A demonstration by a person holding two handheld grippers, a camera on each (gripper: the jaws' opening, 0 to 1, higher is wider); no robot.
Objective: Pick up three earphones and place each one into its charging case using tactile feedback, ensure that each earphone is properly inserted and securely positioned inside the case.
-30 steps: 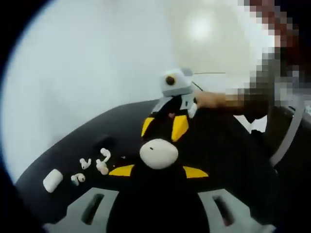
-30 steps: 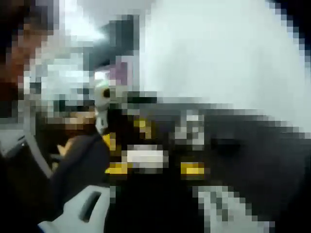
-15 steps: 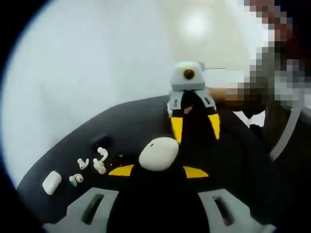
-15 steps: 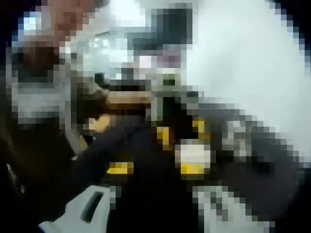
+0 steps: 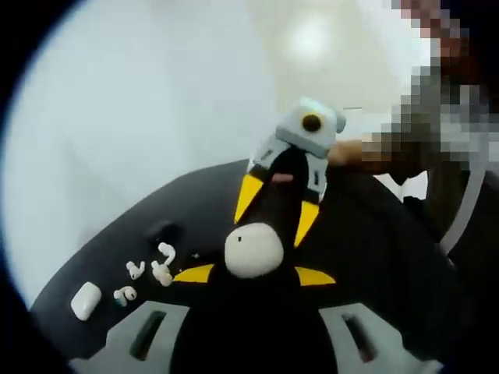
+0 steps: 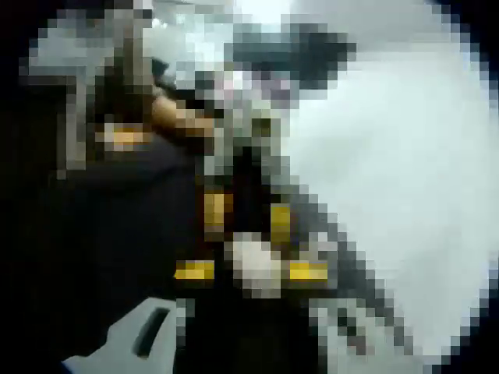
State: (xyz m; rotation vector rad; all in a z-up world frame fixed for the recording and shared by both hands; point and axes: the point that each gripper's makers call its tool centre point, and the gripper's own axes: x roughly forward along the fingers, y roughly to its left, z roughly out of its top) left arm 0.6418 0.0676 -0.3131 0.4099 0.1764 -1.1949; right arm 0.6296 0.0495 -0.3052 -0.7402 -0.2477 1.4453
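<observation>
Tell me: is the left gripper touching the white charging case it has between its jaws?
Touching. In the left gripper view the white charging case sits between the left gripper and its yellow-tipped jaws, both pressed against its sides with no gap.

White oval plastic charging case [image 5: 253, 251]: smooth, glossy.
Round black table [image 5: 374, 249]: matt.
Small white plastic earphones [image 5: 162, 265]: glossy.

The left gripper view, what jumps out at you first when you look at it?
First comes the white charging case, a smooth egg shape held between the yellow-tipped jaws of the left gripper in the middle of the picture. Just above it, the right gripper points down toward the case, with its yellow-tipped jaws apart. Off to the left, small white earphones and a second white case lie on the black table.
</observation>
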